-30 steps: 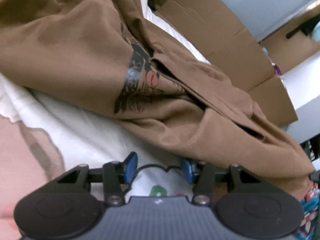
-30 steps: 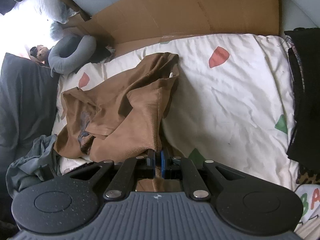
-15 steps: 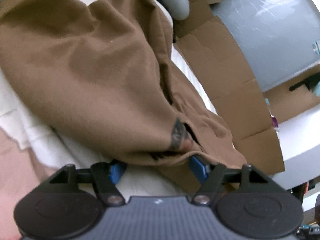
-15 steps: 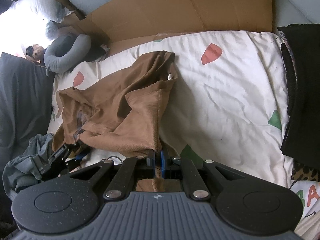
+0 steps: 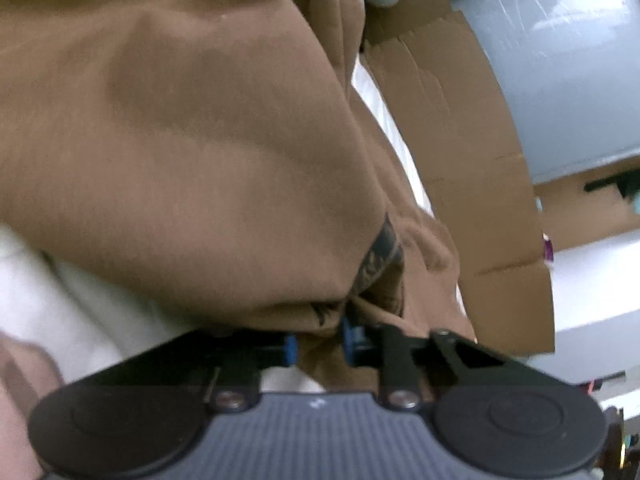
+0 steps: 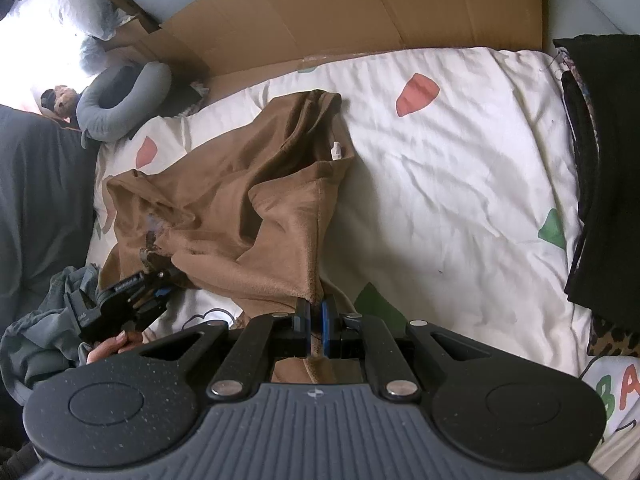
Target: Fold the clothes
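A brown garment [image 6: 240, 200] lies crumpled on the white patterned sheet [image 6: 440, 160]. In the left wrist view the garment [image 5: 180, 140] fills most of the picture, with a dark print [image 5: 380, 252] near its lower edge. My left gripper [image 5: 319, 340] is closing its jaws, and a bunched fold by the print is pinched between the blue pads. The right wrist view shows that gripper [image 6: 160, 284] at the garment's left side, held by a hand [image 6: 116, 344]. My right gripper [image 6: 316, 320] is shut on the garment's near corner.
Flat cardboard [image 6: 360, 12] lines the wall behind the bed. A grey neck pillow [image 6: 120, 100] sits at the far left. A stack of black clothes [image 6: 608, 160] lies along the right edge. A grey-green garment [image 6: 40, 320] is heaped at the near left.
My left gripper moved in to the garment's edge near the print, opened wide, then closed on a fold. It came into the right wrist view. The right gripper kept still, shut on its corner.
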`<state>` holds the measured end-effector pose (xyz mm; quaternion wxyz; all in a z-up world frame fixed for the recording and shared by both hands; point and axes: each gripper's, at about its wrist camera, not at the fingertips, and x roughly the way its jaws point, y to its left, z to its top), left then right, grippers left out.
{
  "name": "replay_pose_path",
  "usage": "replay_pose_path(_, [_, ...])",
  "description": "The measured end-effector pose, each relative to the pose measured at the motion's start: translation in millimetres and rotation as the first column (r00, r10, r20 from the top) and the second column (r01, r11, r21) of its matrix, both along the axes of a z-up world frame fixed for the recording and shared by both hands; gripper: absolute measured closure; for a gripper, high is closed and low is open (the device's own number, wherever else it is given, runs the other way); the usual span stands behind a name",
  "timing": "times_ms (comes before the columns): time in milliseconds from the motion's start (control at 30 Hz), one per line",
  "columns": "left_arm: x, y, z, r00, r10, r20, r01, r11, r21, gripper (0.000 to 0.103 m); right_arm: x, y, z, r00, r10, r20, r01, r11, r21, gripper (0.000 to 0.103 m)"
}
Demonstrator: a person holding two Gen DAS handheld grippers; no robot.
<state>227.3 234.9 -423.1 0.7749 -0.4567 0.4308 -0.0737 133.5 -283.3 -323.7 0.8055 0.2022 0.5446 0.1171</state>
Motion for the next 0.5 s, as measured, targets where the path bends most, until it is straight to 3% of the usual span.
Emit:
replay_pose_path(367, [-59,25,51,0.999,-0.046,0.025,0.044,0.995,0.087,0.095,-2,-5,0,1.0,-0.002,0.01,0.001,1.0,0.007,0.1])
replay_pose_path(500, [-77,10,72,0.998,-0.046,0.031,0.042,0.993,0.114,0.095,-3,-3,3,1.0,0.005,0.017,-0.005,1.0,0.016,0.1])
